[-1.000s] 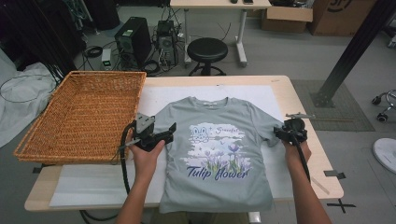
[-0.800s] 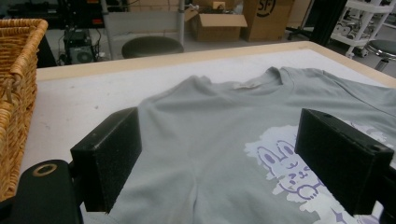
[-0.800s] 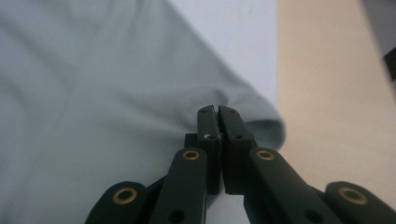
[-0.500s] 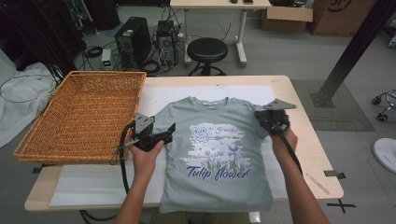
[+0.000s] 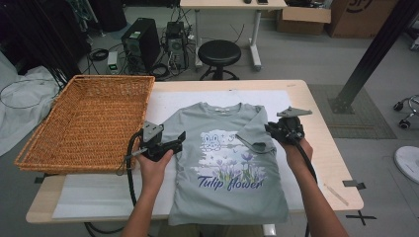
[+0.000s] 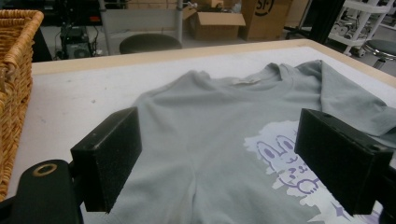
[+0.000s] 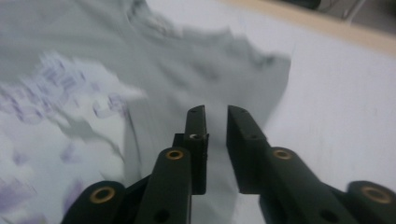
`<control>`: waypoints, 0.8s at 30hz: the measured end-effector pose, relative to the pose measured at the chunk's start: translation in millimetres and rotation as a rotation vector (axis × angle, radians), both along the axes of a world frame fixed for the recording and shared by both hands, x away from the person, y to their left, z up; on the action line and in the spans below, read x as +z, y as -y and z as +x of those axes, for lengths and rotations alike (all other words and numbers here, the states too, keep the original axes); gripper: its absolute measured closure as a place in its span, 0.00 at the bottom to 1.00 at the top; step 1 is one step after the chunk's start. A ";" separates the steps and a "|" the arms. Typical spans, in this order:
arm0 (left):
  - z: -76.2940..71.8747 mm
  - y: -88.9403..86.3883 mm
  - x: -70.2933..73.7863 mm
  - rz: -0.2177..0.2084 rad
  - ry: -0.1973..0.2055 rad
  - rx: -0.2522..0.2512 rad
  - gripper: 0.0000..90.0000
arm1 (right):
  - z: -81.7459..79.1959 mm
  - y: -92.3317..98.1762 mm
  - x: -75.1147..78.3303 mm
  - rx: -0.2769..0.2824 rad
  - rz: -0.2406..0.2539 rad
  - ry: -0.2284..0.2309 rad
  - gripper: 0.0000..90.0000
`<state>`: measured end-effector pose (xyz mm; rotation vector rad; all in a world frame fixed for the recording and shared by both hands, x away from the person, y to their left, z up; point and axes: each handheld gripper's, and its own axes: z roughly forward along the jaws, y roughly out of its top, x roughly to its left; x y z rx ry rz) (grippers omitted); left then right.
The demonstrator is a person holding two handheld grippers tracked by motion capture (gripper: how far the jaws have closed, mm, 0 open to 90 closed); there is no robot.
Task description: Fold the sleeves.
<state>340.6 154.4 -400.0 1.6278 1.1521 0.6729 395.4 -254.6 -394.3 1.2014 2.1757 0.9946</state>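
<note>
A grey-green T-shirt (image 5: 227, 168) printed with "Tulip flower" lies flat on the white mat. Its right sleeve (image 5: 252, 131) is folded inward over the chest. My right gripper (image 5: 271, 130) hovers just beside that sleeve. Its jaws have just been opening and stand a narrow gap apart, with nothing between them in the right gripper view (image 7: 215, 112), where the shirt (image 7: 187, 70) lies blurred below. My left gripper (image 5: 177, 142) rests over the shirt's left edge. Its jaws (image 6: 217, 154) are open wide above the cloth (image 6: 210, 107).
A large wicker basket (image 5: 89, 118) sits at the table's left side, its rim close to my left gripper (image 6: 14, 70). The wooden table edge (image 5: 326, 148) runs right of my right hand. A stool (image 5: 218, 52) and computer towers stand beyond the table.
My right gripper moved left and up from the shirt's right edge, bringing the right sleeve inward over the chest. The left gripper stayed put.
</note>
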 end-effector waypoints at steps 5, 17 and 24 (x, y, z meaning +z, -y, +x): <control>0.2 -2.0 -2.3 -0.006 -0.007 0.009 0.17 | -17.1 -3.4 -34.2 0.121 0.008 -0.115 0.98; -2.6 -6.6 -4.8 -0.005 -0.017 0.027 0.17 | -20.1 -3.6 -34.8 0.105 0.040 -0.042 0.85; -7.7 -13.8 -9.8 -0.013 -0.047 0.051 0.17 | -28.4 4.6 -39.8 0.111 0.082 -0.041 0.81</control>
